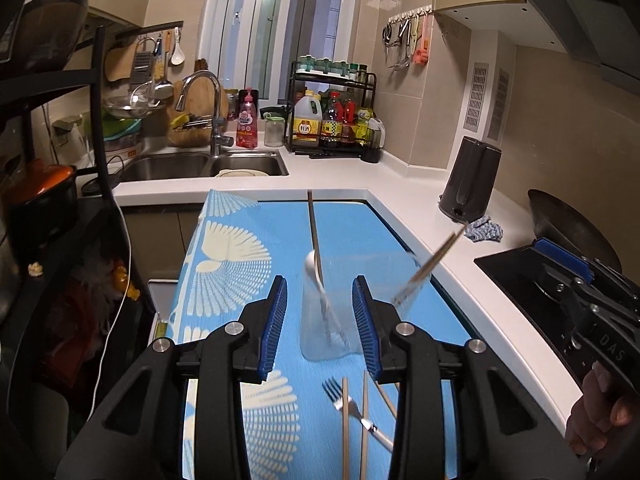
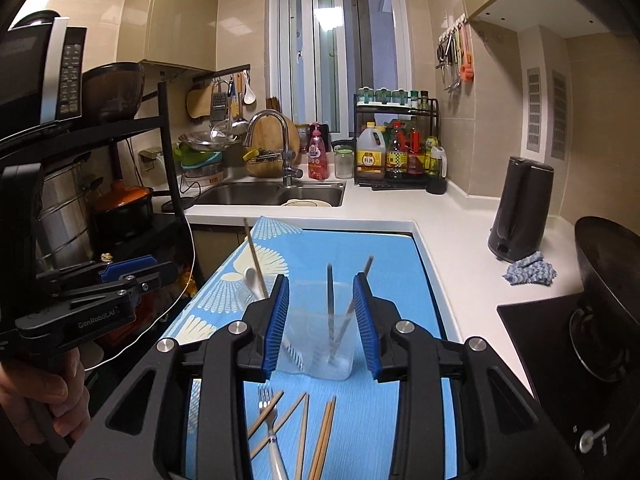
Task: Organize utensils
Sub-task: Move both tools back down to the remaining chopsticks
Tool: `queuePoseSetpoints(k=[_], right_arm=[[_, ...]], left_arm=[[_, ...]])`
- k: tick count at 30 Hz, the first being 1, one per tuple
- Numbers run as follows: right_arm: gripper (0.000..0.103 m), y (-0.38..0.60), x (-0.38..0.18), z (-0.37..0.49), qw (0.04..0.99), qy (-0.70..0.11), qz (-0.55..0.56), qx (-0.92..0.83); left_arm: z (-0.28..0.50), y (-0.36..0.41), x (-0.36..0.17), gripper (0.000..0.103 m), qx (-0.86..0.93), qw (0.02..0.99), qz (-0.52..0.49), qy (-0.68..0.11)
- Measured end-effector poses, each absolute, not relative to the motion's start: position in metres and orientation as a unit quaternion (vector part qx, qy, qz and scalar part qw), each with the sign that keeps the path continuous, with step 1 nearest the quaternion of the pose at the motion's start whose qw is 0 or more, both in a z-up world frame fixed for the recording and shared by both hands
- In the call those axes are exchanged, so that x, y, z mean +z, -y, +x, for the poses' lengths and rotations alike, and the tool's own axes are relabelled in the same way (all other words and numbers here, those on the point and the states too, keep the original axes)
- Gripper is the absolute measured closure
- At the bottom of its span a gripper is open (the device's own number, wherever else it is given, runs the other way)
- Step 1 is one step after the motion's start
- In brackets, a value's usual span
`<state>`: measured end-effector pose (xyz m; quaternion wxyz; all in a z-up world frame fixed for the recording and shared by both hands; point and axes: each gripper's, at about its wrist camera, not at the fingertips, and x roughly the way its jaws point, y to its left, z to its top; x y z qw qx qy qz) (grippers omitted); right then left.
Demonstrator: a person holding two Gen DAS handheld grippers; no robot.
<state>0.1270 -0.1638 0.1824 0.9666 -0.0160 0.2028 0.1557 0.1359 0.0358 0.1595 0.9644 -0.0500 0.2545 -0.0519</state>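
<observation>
Tongs: both our left gripper (image 1: 320,320) and right gripper (image 2: 322,322) spread apart, empty — framing the cup.
Clear cup (image 2: 320,332): upright on blue mat (image 2: 392,256), holding utensils.
Fork (image 2: 269,420), chopsticks (image 2: 322,436): loose nearby — we judge them next.

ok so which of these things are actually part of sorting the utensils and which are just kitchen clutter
Part of the job:
clear cup holding some utensils
white spoon in it
loose fork on the blue mat
loose chopsticks beside the fork

Just lying about:
black kettle
blue-white rag
pink dish soap bottle
condiment rack
</observation>
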Motion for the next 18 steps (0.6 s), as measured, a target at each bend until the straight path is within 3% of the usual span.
queuePoseSetpoints(k=[9,13,18], right_arm=[[0.070,0.182,0.118,0.079,0.960,-0.240,-0.010,0.141],[0.088,0.191,0.084,0.068,0.953,-0.269,0.012,0.137],[0.089,0.195,0.034,0.057,0.939,-0.315,0.027,0.133]], left_arm=[[0.086,-0.032,0.085,0.069,-0.049,0.956,-0.050,-0.284],[0.070,-0.032,0.056,0.077,-0.053,0.951,-0.056,-0.301],[0.046,-0.020,0.021,0.083,-0.061,0.945,-0.051,-0.316]])
